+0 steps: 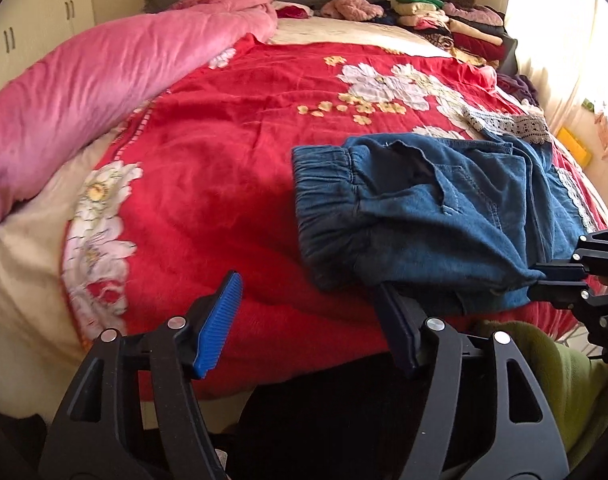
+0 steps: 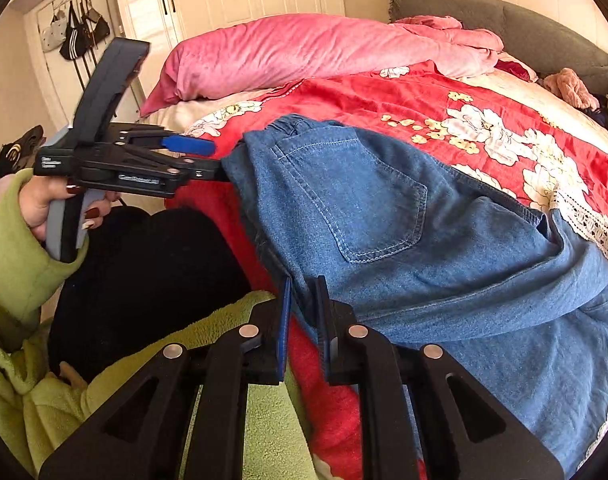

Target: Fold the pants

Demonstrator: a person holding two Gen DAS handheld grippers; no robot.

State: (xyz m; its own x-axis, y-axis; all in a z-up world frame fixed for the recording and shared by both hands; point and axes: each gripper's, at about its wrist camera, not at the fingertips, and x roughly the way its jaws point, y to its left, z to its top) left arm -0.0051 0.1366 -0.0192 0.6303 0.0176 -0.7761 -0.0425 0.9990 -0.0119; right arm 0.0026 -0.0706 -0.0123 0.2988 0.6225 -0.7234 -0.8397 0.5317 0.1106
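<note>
Your left gripper [image 1: 308,312] stands wide beside the pants [image 2: 384,232] at lower centre, right gripper [image 2: 304,320] pinches their hem; gripper lettering unreadable.

Warm daylight floods in from a blown-out window [image 1: 552,40] at right; a shadow darkens the red blanket [image 1: 223,160]. Fisheye bending and dark vignetting mark the edges.

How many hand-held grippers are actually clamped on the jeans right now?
1. The right hand-held gripper is shut on the jeans at their near edge. The left hand-held gripper stands open by the waistband, clamping nothing.
</note>
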